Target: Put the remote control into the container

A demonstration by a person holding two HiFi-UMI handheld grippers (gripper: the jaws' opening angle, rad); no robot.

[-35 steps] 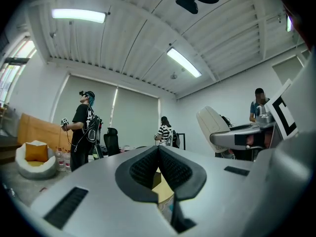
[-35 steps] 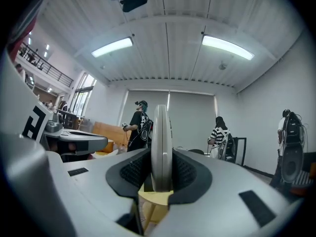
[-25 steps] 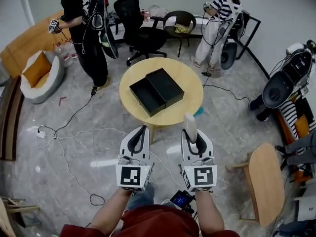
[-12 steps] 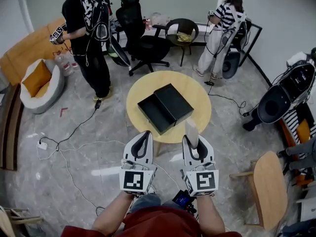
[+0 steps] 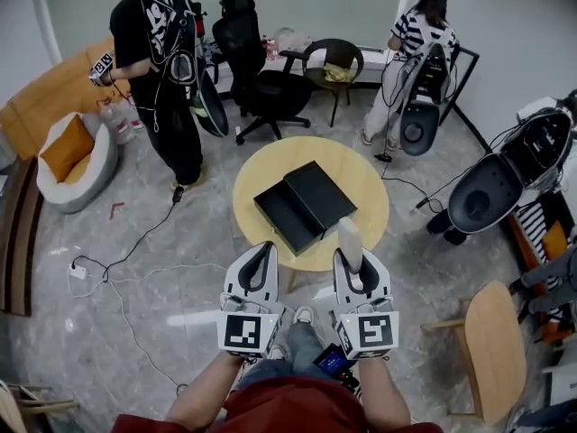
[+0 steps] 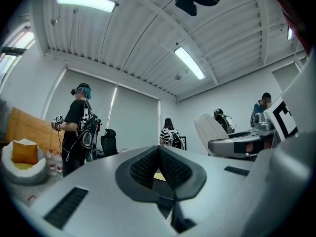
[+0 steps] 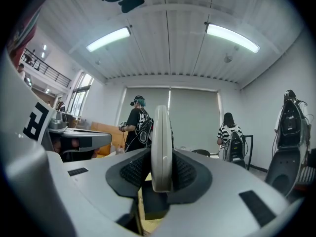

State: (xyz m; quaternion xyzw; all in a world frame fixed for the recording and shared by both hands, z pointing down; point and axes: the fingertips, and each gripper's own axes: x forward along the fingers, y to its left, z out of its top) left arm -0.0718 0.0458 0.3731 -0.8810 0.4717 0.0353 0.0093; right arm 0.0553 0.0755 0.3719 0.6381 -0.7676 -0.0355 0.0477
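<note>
Jaws of the right gripper point(image 5: 350, 258) pinch the remote control point(image 5: 348, 234); the left gripper point(image 5: 261, 247) has its jaws pressed together, empty. Pickup is done; placing it in the open container point(image 5: 287, 216) at the middle of the table point(image 5: 362, 171) is left.

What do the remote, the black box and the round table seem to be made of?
Remote control: pale grey plastic, probably; smooth, matte, with moulded rounded edges. Black box: likely rigid cardboard, matte; thin straight walls and sharp corners, though plastic is possible. Round table: light wood or wood-look laminate, smooth, with an even tan surface.
</note>
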